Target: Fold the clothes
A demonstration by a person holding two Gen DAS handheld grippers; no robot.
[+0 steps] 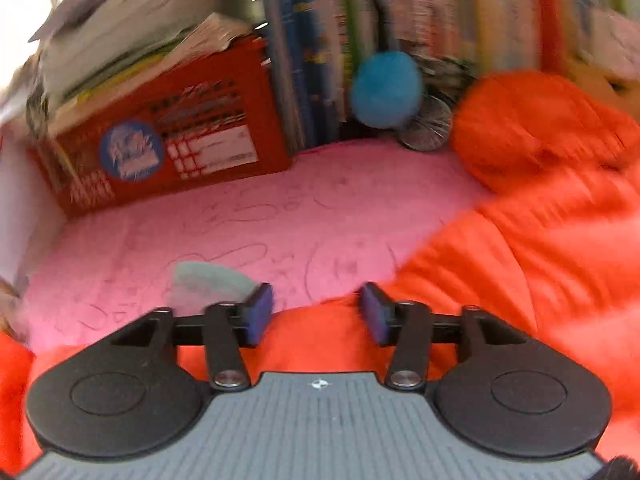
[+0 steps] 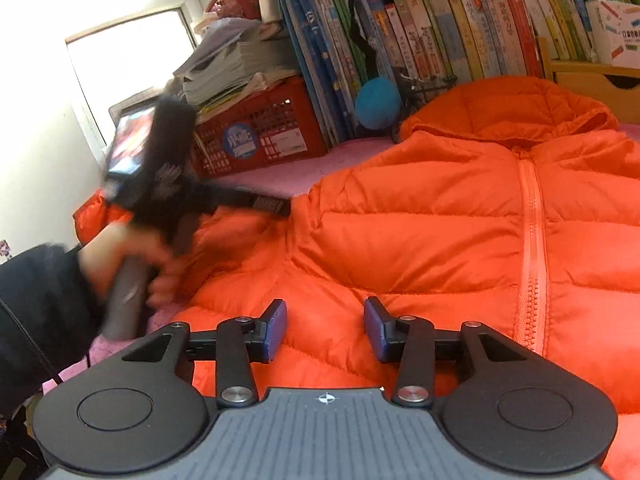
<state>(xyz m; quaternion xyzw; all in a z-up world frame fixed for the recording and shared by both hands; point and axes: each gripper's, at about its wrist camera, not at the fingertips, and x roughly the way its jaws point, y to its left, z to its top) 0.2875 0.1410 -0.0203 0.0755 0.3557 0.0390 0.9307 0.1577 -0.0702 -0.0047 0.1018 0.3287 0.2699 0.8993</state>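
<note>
An orange quilted jacket [image 2: 440, 240] is lying spread on a pink surface [image 1: 248, 216], zip [image 2: 530, 240] facing up and hood [image 2: 516, 108] resting toward the far edge, just before a row of upright books [image 2: 420, 40]; whether the pink surface is a table or a bed cannot be told. The jacket is occupying the right and near portions of the surface, with bare pink showing toward the far left corner. The left tongs [image 1: 316, 312] are standing partly open above the jacket's near hem, nothing between the blue pads [image 1: 260, 312], which are pressing on no fabric. In the right wrist view the same left tongs [image 2: 276, 206] are appearing blurred over the jacket's sleeve [image 2: 240, 236], carried by a hand [image 2: 128, 252] emerging from a dark sleeve [image 2: 36, 300]; the tip is lying close to the fabric, but contact cannot be judged through the blur. The right tongs [image 2: 326, 328] are likewise standing partly open, hovering over the quilted front panel to the left of the zip, with no cloth gripped between the pads [image 2: 276, 328]. At the far left corner a red crate [image 1: 168, 140] bearing a round blue sticker is carrying a heap of papers [image 1: 132, 40]. A blue fuzzy ball [image 1: 386, 88] is sitting at the far edge between the crate and the hood. The left wrist view is being smeared by motion, so finer details there are unreadable.
</note>
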